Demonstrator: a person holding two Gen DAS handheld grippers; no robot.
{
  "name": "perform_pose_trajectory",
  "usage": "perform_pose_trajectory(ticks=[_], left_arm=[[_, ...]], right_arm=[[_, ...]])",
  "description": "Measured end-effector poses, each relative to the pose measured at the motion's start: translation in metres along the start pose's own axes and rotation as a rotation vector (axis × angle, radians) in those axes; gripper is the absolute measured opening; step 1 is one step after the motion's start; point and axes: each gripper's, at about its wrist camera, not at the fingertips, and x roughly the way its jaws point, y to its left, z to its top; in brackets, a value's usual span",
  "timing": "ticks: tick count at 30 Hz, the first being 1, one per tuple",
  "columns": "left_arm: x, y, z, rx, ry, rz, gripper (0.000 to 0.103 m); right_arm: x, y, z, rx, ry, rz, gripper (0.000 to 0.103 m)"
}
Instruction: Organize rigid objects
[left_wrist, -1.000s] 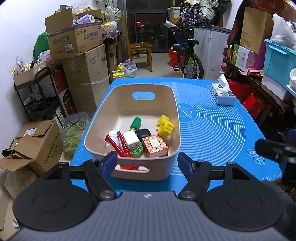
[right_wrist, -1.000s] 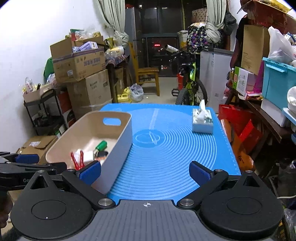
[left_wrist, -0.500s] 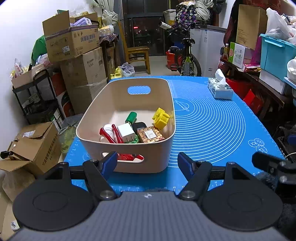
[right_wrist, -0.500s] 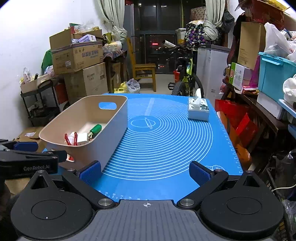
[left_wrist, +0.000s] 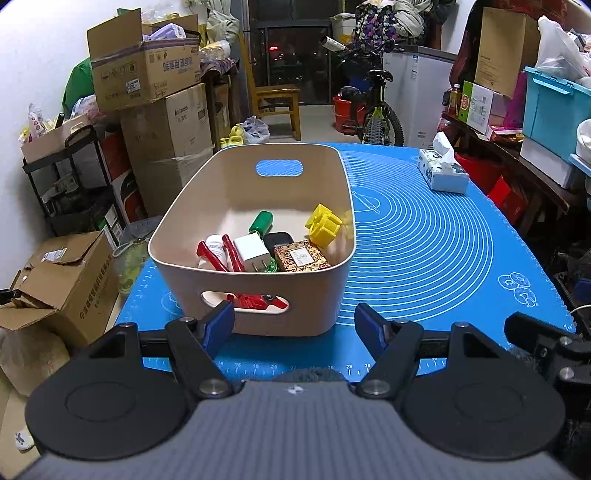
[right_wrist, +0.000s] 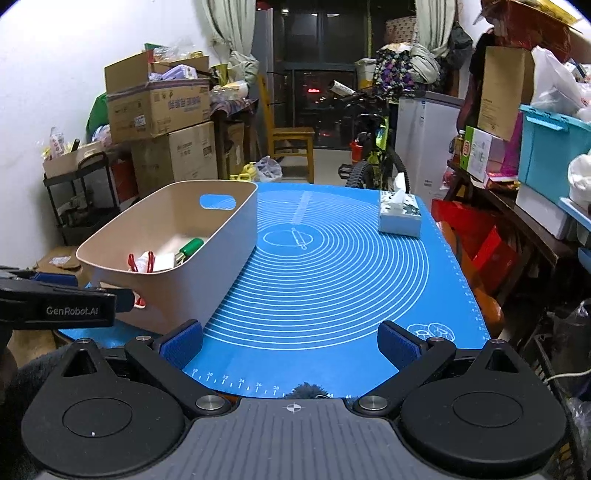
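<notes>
A beige bin (left_wrist: 207, 218) (right_wrist: 236, 236) stands on the left of the blue mat (left_wrist: 424, 258) (right_wrist: 332, 280). Inside lie a yellow block (left_wrist: 323, 229), a green cylinder (left_wrist: 260, 222), a white plug (left_wrist: 252, 253), a patterned brown box (left_wrist: 302, 258) and red-handled pliers (left_wrist: 218, 254). My left gripper (left_wrist: 294, 325) is open and empty, just before the bin's near wall. My right gripper (right_wrist: 291, 343) is open and empty over the mat's near edge, right of the bin. The left gripper's finger (right_wrist: 59, 306) shows at the left of the right wrist view.
A tissue box (left_wrist: 441, 171) (right_wrist: 399, 216) sits at the mat's far right. Cardboard boxes (left_wrist: 162, 110) and a black cart (left_wrist: 70, 177) crowd the left side. A bicycle (left_wrist: 373, 107) and a chair (left_wrist: 275, 99) stand beyond the table, with shelves and a teal crate (left_wrist: 557, 107) on the right.
Both grippers have sunk and drawn back toward the table's near edge, so the bin and mat sit farther off. Both stay open and nothing in the bin has moved.
</notes>
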Motion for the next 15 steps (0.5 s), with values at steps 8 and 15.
perform_pose_trajectory(ticks=[8, 15], left_arm=[[0.0037, -0.0022, -0.0017, 0.016, 0.019, -0.008, 0.073], [0.0036, -0.0010, -0.0022, 0.001, 0.018, -0.009, 0.073]], right_arm=[[0.0016, -0.0020, -0.0009, 0.012, 0.000, -0.009, 0.100], [0.0018, -0.0038, -0.0018, 0.019, 0.002, -0.010, 0.100]])
